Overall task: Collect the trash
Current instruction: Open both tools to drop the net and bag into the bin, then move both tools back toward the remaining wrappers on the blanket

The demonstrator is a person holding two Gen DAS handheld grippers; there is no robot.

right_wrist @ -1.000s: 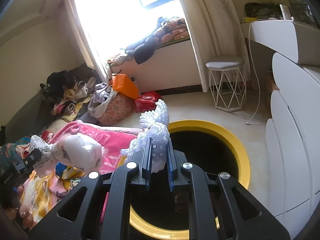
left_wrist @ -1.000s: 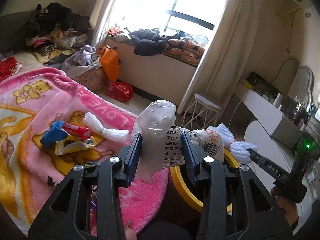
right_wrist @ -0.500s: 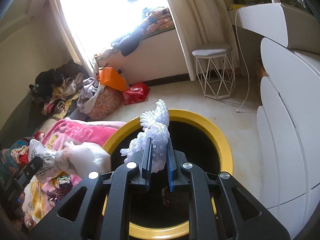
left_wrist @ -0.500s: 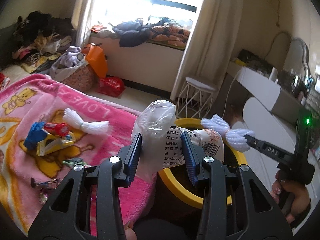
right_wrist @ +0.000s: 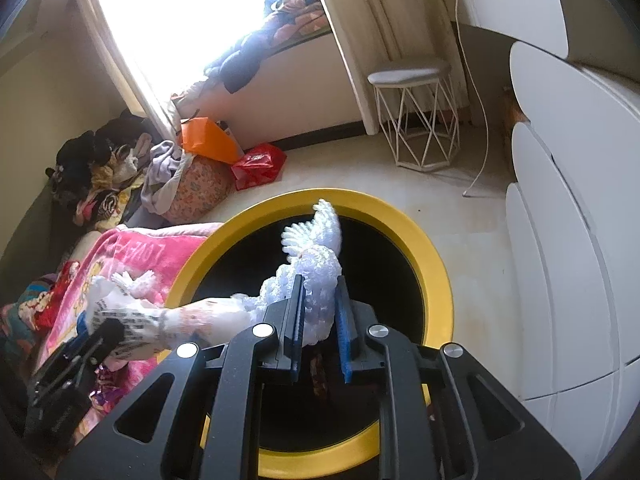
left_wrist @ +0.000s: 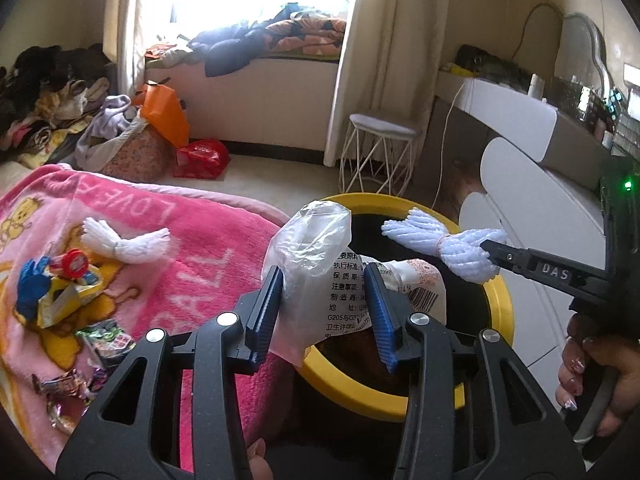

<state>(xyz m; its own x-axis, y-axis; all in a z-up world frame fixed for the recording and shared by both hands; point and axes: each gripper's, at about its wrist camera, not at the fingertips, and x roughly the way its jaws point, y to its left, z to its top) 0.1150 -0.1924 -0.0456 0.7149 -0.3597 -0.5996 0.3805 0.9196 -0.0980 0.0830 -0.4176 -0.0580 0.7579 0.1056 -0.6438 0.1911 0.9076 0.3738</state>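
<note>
Step in hand, as I judge it: dropping two pieces of trash into the bin (right_wrist: 436,280), a black tub with a yellow rim standing on the floor against the bed.

Left tongs (left_wrist: 326,304): jaws have just been opening, with the plastic bag (left_wrist: 316,256) between them; the left pad looks touching it, the right pad seems to have only light contact. The bag hangs over the near rim, partly above the pink blanket (left_wrist: 192,248), so it could fall outside; carry it further over the black opening before spreading wider.

Right tongs (right_wrist: 319,320): jaws have just been opening; the white foam net (right_wrist: 316,268) sits between them, one pad against it, a gap at the other. It hangs over the opening, so a plain release should do.

Bag: clear, crumpled, printed with black text and a barcode; light, may cling to a pad. Net: ribbed, tied at the waist, flared ends.

More trash lies on the blanket: a second foam net (left_wrist: 124,240) and wrappers (left_wrist: 60,292).
</note>
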